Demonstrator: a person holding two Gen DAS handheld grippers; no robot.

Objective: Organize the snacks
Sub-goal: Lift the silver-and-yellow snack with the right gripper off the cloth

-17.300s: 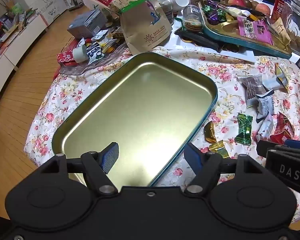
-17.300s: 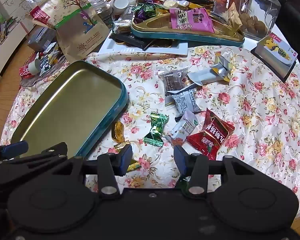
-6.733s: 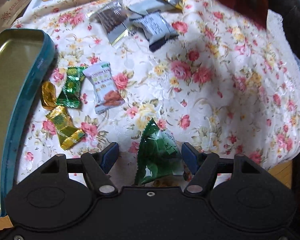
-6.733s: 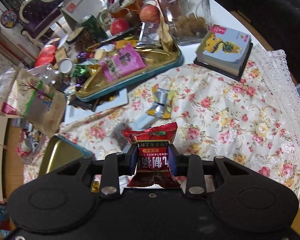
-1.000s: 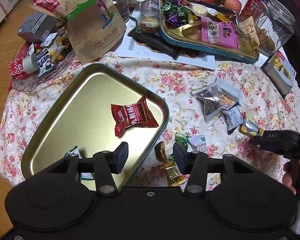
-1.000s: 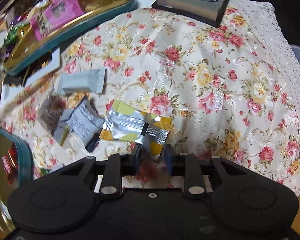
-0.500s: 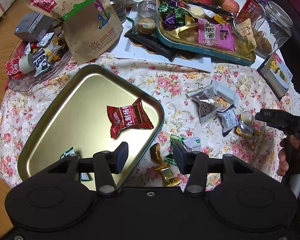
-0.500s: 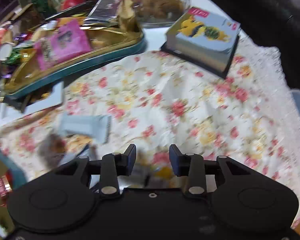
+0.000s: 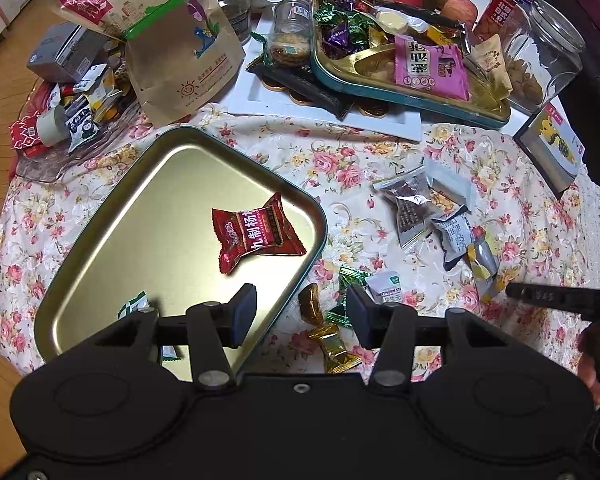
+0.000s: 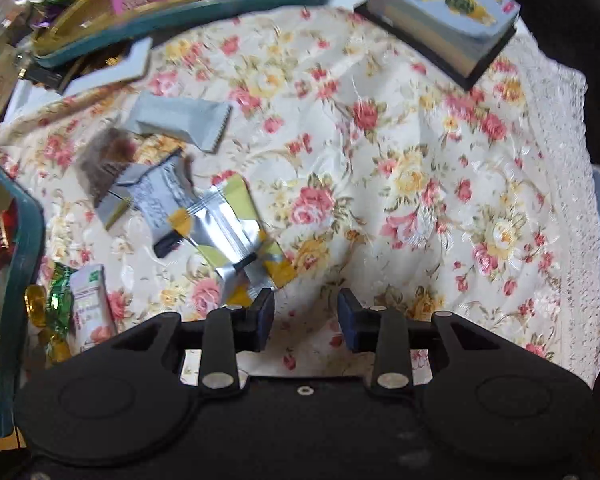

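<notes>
Snacks lie scattered across the flower-patterned bench (image 10: 400, 128), and one silver-and-yellow packet (image 10: 236, 236) rests just ahead and left of the right hand-held gripper (image 10: 305, 316), whose jaws stand apart with nothing between them; the packet's near corner sits close to the left finger, though whether it touches cannot be told. Beside that packet, a grey-printed packet (image 10: 158, 196), a brown one (image 10: 104, 160) and a plain grey one (image 10: 180, 118) cluster together. Over the gold tray (image 9: 112, 240), the left hand-held gripper (image 9: 302, 316) hovers with jaws apart and empty. A red packet (image 9: 256, 232) lies flat inside the tray near its far right corner, and a green-and-white packet (image 9: 134, 306) peeks out by the tray's near edge. Gold and green candies (image 9: 332, 344) sit on the cloth just outside the tray's right rim.
</notes>
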